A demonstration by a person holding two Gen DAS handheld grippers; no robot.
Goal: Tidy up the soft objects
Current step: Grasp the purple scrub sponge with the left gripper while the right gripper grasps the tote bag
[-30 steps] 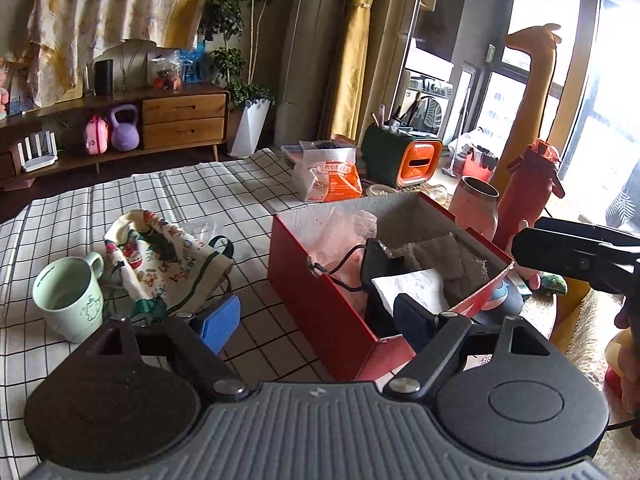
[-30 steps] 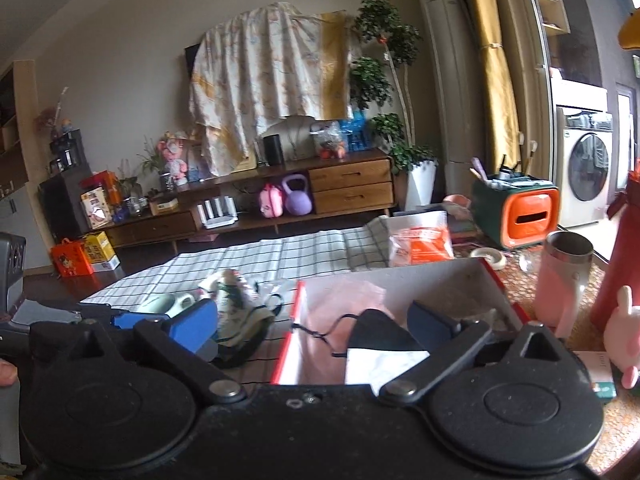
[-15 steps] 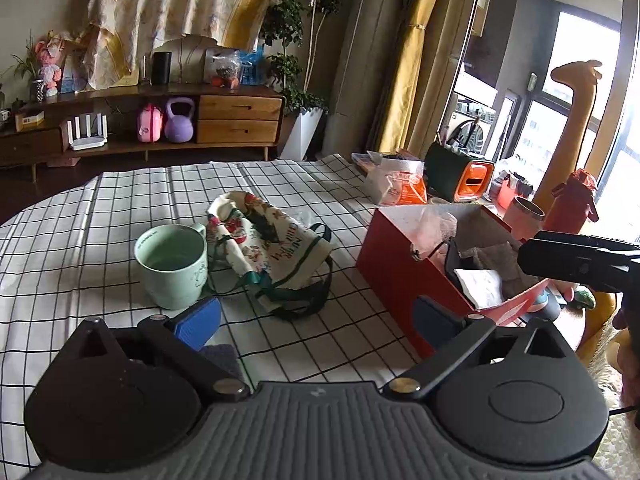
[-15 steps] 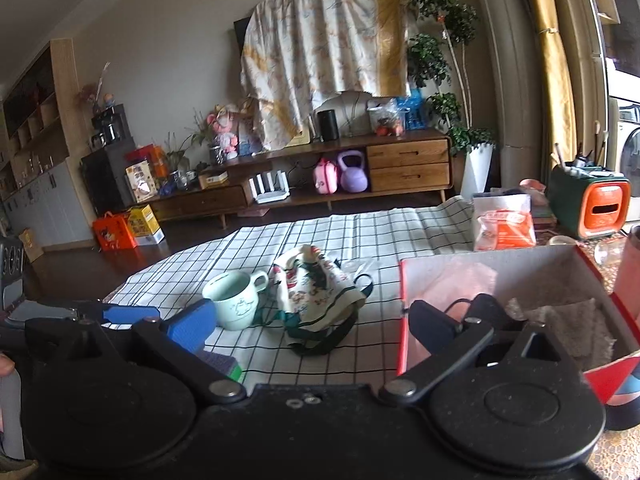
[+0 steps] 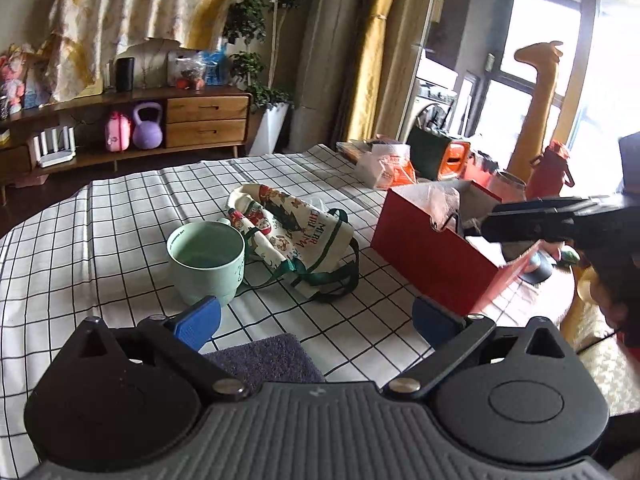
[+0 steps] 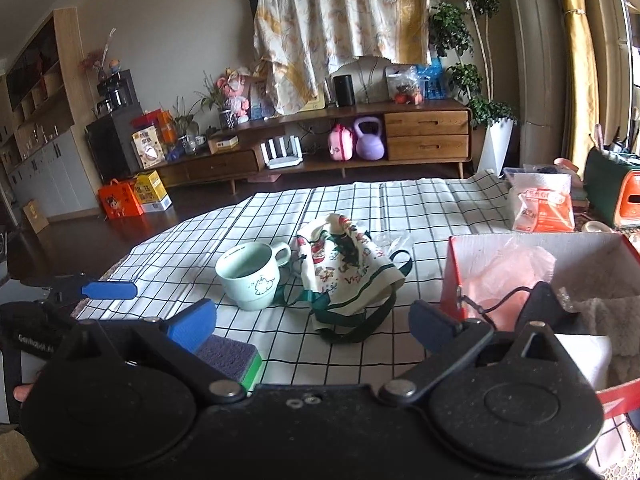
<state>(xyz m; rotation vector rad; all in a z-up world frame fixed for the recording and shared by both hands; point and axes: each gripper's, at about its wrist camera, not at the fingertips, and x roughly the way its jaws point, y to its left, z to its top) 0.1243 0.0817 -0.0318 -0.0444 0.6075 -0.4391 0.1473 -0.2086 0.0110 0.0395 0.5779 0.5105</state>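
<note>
both low, near, sharing mug (image 5: 206, 262)

both grippers have pulled back from the red box (image 5: 432, 260); a purple sponge (image 5: 264, 360) now shows under the left gripper (image 5: 316, 320).

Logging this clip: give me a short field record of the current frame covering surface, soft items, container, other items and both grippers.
surface: table under a black-and-white checked cloth
soft item outside box: printed fabric tote bag, crumpled, green straps, lying beside the mug
other item: mint green mug, upright, left of the bag
sponge: purple and green sponge, near edge, below the left gripper
container: red box, open, holding pink plastic, a black item and grey fabric
left gripper: jaws open, empty
right gripper: jaws open, empty
</note>
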